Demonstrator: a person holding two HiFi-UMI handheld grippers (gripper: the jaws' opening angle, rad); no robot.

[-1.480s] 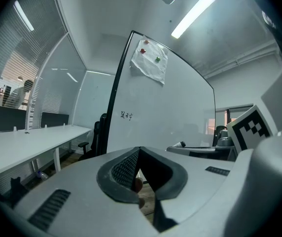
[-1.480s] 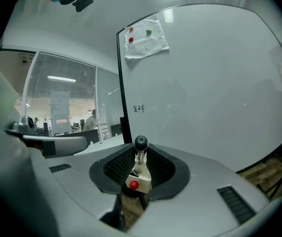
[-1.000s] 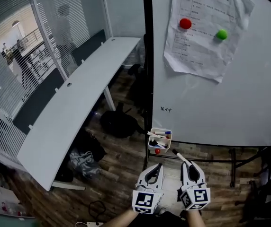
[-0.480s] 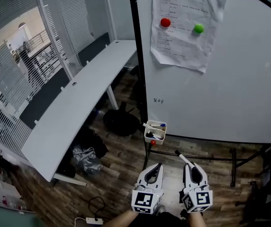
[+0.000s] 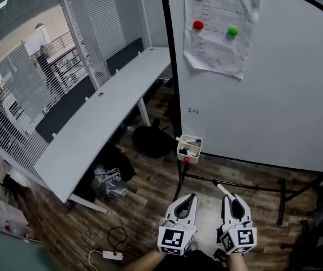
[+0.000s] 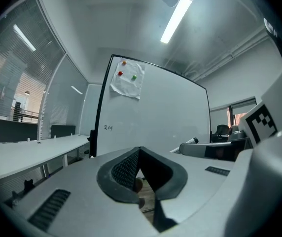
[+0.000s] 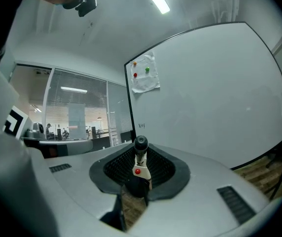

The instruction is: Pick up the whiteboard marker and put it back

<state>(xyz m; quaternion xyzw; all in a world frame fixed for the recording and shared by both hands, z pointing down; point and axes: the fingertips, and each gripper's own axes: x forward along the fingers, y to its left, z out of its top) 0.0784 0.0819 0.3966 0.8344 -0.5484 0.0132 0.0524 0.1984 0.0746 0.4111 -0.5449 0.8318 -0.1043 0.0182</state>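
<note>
My right gripper (image 5: 230, 201) is shut on a whiteboard marker (image 5: 220, 189), white with a black cap, which sticks out ahead of the jaws toward the whiteboard (image 5: 274, 95). In the right gripper view the marker (image 7: 140, 158) stands between the pads with its cap end toward the board and a red dot on its barrel. My left gripper (image 5: 188, 198) hangs beside the right one, shut and with nothing in it; its pads meet in the left gripper view (image 6: 140, 154). A white pen box (image 5: 188, 149) with several markers hangs on the board's left frame, ahead of both grippers.
A paper sheet (image 5: 218, 30) is pinned to the board by three magnets. The board's stand bar (image 5: 235, 185) runs low across the wooden floor. A long white desk (image 5: 105, 123) stands at the left, with a black bag (image 5: 153, 141) and a power strip (image 5: 114, 256) on the floor.
Both grippers keep side by side, the marker still in the right one. In the head view the pen box and board have slid upward, and more floor shows in front of the grippers.
</note>
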